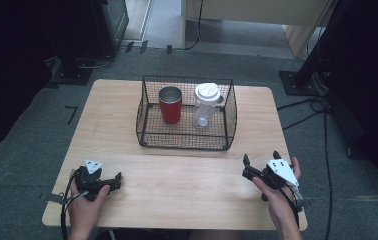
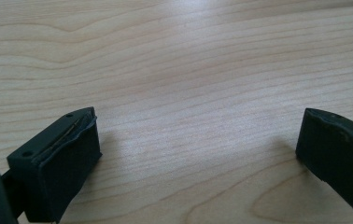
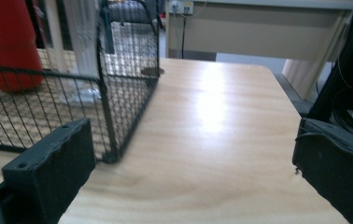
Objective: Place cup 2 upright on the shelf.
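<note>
Nothing is in hand yet; this looks like the start of a reach toward the basket [image 1: 186, 137], with both tools parked at the near edge of the table [image 1: 127, 110]. The left gripper [image 1: 111, 181] rests low over bare wood at the near left, jaws spread wide with nothing between them, as the left gripper view confirms with pale grain running across the gap. The right gripper [image 1: 260, 160] sits at the near right, also wide apart and empty, and it points toward the basket's near right corner [image 3: 114, 154]. Inside the basket, toward its back, stand a red cup [image 1: 170, 104] on the left and a clear cup with a white lid [image 1: 206, 105] just beside it on the right; I cannot tell if the two touch. The likely next move is for one gripper to rise over the wire rim and come down around a cup, which calls for clearing the wall first and closing on a round, smooth side. The basket is thin black wire mesh, open on top, its walls flaring outward. The red cup looks like painted metal with a bare steel rim, tapered slightly. The clear one seems to be plastic, though glare blurs it. The table is light laminate with rounded corners.
</note>
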Demonstrator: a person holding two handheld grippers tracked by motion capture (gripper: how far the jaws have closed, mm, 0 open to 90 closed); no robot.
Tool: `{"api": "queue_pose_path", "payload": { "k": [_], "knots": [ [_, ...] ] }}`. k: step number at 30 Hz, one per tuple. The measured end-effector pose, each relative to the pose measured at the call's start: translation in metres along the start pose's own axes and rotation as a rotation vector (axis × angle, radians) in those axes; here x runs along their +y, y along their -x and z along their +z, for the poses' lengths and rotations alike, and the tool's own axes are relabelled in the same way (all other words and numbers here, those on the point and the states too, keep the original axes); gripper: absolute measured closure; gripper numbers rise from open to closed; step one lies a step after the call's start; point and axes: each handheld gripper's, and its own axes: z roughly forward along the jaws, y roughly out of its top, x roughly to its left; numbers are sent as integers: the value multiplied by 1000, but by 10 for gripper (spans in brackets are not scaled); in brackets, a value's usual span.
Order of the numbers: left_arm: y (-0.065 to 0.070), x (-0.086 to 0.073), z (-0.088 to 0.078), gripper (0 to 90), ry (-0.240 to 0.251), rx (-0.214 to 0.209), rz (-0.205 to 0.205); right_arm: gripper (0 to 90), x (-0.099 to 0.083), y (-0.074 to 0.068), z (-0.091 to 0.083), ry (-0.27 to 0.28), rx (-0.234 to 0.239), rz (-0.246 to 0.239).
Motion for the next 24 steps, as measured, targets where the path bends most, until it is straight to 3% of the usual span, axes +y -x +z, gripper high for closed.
{"api": "queue_pose_path", "payload": {
  "k": [11, 24],
  "knots": [
    [0, 0, 0, 2, 0, 0, 0, 0, -28, 26, -17, -52, -56, 16],
    [0, 0, 0, 2, 0, 0, 0, 0, -43, 48, -29, -119, -93, 17]
  ]
}}
